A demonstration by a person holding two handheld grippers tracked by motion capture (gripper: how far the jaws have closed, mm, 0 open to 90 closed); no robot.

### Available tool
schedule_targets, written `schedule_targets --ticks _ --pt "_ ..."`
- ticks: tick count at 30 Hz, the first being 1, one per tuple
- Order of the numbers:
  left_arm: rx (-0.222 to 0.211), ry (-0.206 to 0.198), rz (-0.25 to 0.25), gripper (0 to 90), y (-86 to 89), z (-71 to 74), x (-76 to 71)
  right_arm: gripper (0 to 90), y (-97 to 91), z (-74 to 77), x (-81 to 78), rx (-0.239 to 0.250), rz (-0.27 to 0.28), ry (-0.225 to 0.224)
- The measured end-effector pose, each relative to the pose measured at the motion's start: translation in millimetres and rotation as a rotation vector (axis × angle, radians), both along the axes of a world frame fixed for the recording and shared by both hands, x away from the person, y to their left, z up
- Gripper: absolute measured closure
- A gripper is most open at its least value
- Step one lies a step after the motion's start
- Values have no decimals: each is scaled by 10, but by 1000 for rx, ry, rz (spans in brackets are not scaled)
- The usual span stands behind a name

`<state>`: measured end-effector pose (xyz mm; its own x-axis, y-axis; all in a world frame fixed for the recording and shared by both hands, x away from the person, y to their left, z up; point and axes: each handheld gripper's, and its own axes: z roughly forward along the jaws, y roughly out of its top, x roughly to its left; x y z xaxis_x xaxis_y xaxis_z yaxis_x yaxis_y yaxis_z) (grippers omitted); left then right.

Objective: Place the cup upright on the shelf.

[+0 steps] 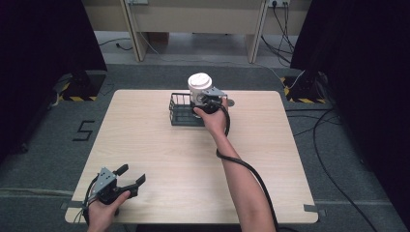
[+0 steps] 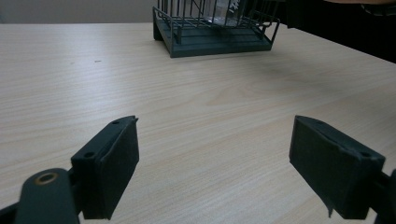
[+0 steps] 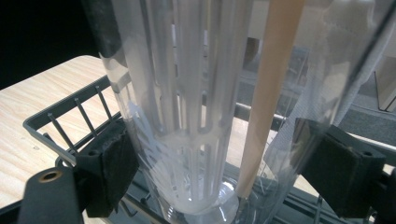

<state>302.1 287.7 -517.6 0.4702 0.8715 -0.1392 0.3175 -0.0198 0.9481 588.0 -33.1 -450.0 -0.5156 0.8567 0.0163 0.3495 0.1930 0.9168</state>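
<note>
A clear plastic cup [image 1: 199, 87] with a white lid stands upright in the right end of a dark wire basket [image 1: 183, 113] at the table's far middle. My right gripper [image 1: 211, 100] is shut on its lower body. In the right gripper view both pads press the cup [image 3: 187, 116], which holds a white slotted insert and a tan stick [image 3: 266, 102]; the basket rim [image 3: 56, 116] runs below. My left gripper [image 1: 133, 175] rests open at the near left corner, nothing between its jaws [image 2: 215, 154]. From there the basket [image 2: 215, 39] lies far ahead.
The light wooden table [image 1: 159, 154] lies bare between the two grippers. A black cable [image 1: 251, 169] trails along the right forearm. Beyond the table stand desk legs and floor cables; dark curtains hang on both sides.
</note>
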Motion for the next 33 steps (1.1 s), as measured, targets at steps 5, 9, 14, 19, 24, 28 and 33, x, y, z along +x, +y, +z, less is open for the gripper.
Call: schedule_targets --ticks 5,9,14,19,24,28,33 --pt "1 0 1 155 2 0 1 154 -28 -12 -34 12 -4 1" --pt "0 1 3 155 6 -2 4 152 -81 0 -86 19 7 2" --pt "3 1 4 155 3 -3 8 153 -157 23 -153 23 6 4" --pt "10 0 3 155 -5 -2 6 153 -223 53 -237 17 14 0" --pt "13 0 3 154 -8 -2 4 152 -266 97 -320 10 29 -9" --pt "16 0 3 154 -7 -2 1 153 -289 127 -384 13 32 -13" --pt "20 1 4 154 -4 -5 -3 154 -333 147 -475 16 37 -19"
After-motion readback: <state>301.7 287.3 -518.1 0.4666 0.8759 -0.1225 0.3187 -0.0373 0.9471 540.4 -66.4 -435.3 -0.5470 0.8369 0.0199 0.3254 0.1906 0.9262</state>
